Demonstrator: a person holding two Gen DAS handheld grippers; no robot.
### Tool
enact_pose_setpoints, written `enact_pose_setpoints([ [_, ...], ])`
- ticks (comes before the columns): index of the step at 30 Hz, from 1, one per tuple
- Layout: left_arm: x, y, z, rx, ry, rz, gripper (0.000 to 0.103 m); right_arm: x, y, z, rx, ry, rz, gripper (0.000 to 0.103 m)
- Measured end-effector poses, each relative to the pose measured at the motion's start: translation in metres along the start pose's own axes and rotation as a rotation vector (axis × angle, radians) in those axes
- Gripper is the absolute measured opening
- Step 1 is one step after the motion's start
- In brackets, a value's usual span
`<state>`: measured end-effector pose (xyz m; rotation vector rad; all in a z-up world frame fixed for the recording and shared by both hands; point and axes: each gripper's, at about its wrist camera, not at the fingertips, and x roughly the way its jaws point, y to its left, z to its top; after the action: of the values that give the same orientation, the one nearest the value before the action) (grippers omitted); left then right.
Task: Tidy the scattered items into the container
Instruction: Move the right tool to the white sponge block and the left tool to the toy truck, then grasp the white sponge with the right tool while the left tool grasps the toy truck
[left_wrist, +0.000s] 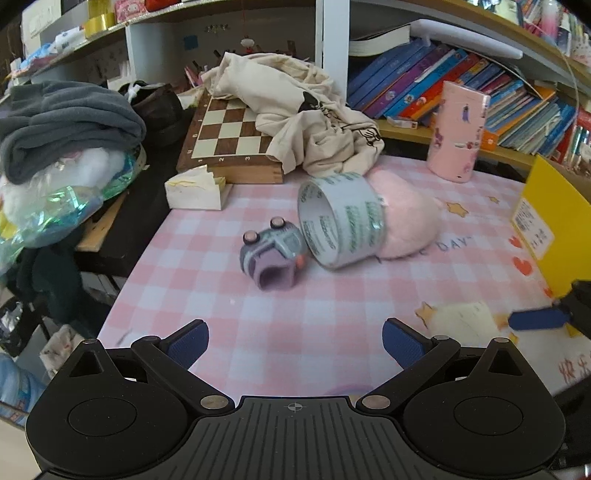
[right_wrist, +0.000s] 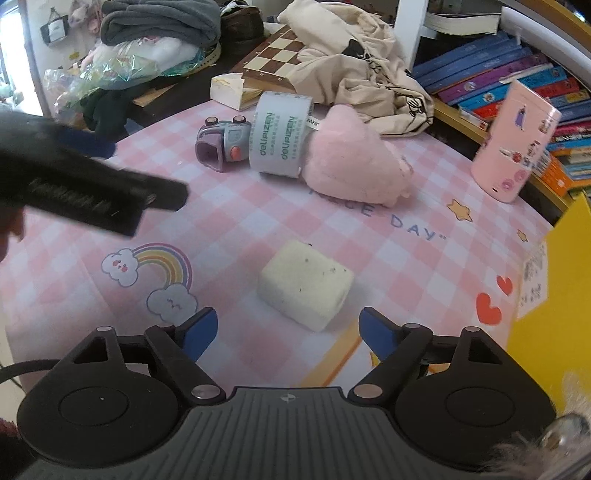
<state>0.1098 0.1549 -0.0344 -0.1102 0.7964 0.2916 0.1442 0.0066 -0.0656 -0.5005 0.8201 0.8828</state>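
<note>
The yellow container is cut off at the frame edge in both views; only one wall and a white label show, so its opening cannot be made out. In the left wrist view the right gripper is a blur against that wall, and the cream sponge block beside it is hazy.

Taking the sponge block as landmark: it lies flat on the pink checked tablecloth, its long axis running diagonally from far-left to near-right. The right gripper sits just short of it, jaws spread wide and empty, the block's near corner reaching between the blue pads. Beyond the block lie the pink plush, the tape roll on its side against the plush, and the grey-purple toy car tipped over touching the roll. The container stands to the block's right, with bare cloth between.

The left gripper hovers over open cloth left of the block, jaws wide apart, holding nothing
</note>
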Motion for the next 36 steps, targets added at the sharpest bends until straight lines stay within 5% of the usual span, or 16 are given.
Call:
enact_pose_setpoints([
  [16,0.091,0.005,0.043,0.123,0.029,0.098,0.099,0.033,-0.026,0.017,0.043,-0.006,0.055,0.074],
  [25,0.1,0.008,0.043,0.119,0.056,0.06,0.086,0.038,-0.029,0.019,0.044,0.004,0.078,0.067],
  [30,0.098,0.012,0.042,0.074,0.061,0.009,0.058,0.037,-0.025,0.018,0.015,-0.001,0.074,0.061],
  [36,0.087,0.02,0.036,0.006,0.079,-0.021,0.058,0.03,-0.023,0.015,0.008,-0.004,0.071,0.053],
])
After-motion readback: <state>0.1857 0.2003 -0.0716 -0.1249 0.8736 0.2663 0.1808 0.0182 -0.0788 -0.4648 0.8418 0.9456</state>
